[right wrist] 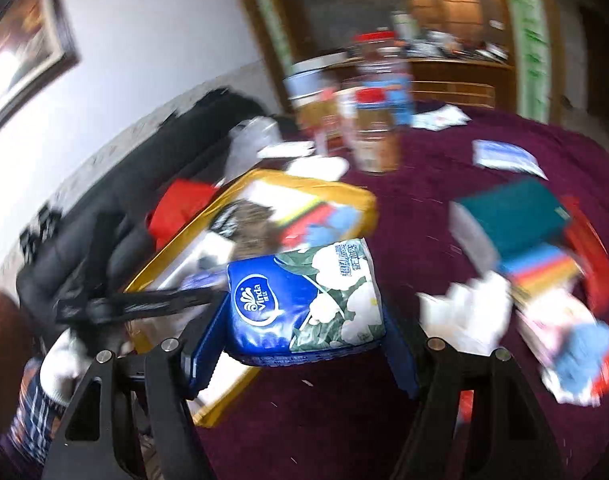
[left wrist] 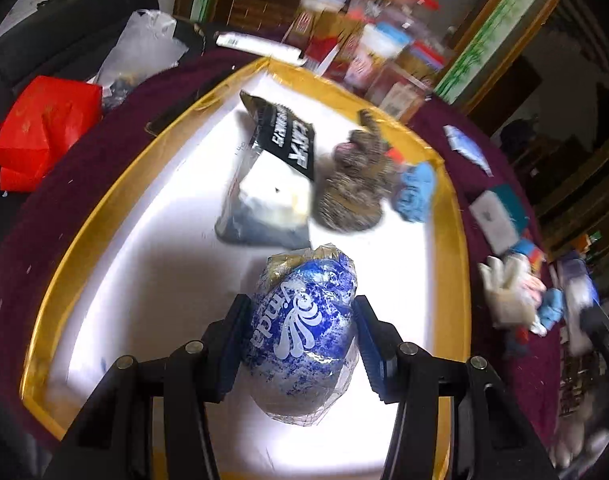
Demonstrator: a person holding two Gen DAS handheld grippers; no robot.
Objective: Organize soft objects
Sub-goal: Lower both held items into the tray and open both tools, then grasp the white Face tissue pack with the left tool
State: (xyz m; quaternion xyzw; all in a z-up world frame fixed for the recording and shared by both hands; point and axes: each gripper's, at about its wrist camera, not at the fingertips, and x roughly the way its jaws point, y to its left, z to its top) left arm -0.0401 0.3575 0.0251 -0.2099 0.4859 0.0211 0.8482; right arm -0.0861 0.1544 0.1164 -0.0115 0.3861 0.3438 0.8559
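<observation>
L tool (left wrist: 300,340): clamped, pitched down | R tool (right wrist: 304,320): clamped, pitched down

Blue Vinda tissue pack (right wrist: 304,304) between right gripper (right wrist: 304,340) pads, above maroon tablecloth (right wrist: 424,208).

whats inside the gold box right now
Inside the gold box: a black-labelled bag, a furry brown toy and a blue cloth. Anything beneath them is covered.

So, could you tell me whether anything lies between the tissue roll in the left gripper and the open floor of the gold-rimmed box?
Nothing visible does. The left gripper holds the tissue roll over bare white floor of the box. The bagged cloth, the furry toy and the blue cloth lie farther back.
</observation>
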